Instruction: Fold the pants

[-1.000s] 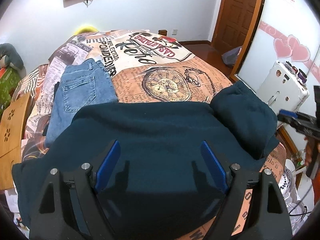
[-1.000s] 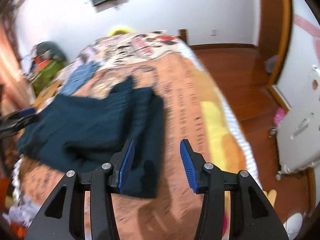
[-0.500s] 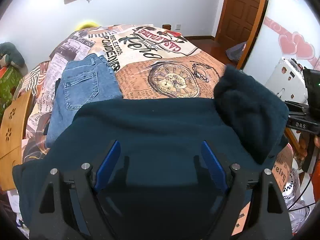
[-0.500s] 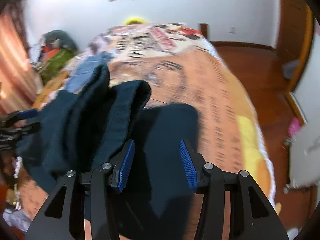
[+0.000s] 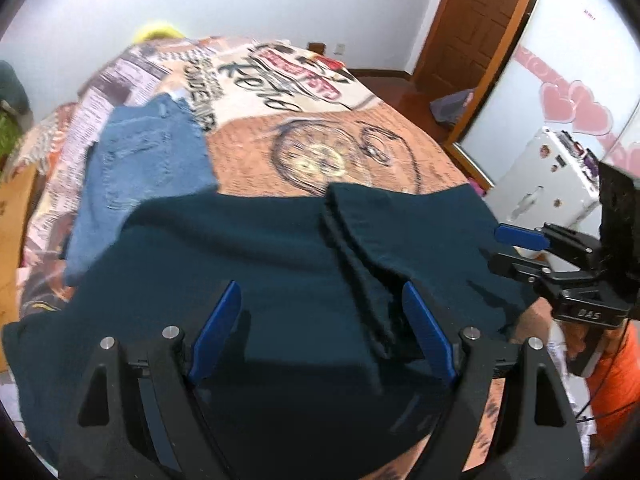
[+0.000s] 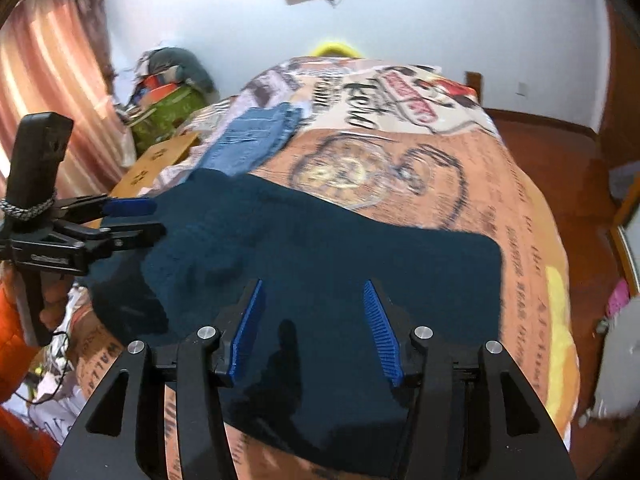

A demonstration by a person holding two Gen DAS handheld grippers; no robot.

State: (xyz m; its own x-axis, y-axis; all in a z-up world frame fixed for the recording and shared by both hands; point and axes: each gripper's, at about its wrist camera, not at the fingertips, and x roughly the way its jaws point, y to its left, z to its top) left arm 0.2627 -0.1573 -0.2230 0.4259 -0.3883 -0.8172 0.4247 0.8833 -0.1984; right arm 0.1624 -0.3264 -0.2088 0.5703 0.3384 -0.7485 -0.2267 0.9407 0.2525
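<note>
Dark teal pants [image 5: 280,272] lie across the near end of the bed, with their right part folded over the middle and a raised fold edge [image 5: 352,264]. They also show in the right wrist view [image 6: 340,256]. My left gripper [image 5: 320,328] is open and empty above the pants' near part. My right gripper [image 6: 312,328] is open and empty above the pants' folded end. In the left wrist view the right gripper [image 5: 516,248] sits at the pants' right edge. In the right wrist view the left gripper [image 6: 128,220] sits at their left edge.
Folded blue jeans [image 5: 144,168] lie on the printed bedspread [image 5: 320,128] beyond the teal pants. A white suitcase [image 5: 544,188] stands right of the bed. A wooden door [image 5: 476,20] is at the back right. A wooden board [image 6: 156,164] and green bag [image 6: 168,112] are left.
The lifted pants end has been laid flat over the middle. My right gripper has drawn back to the pants' right edge, open. The left gripper has shifted slightly.
</note>
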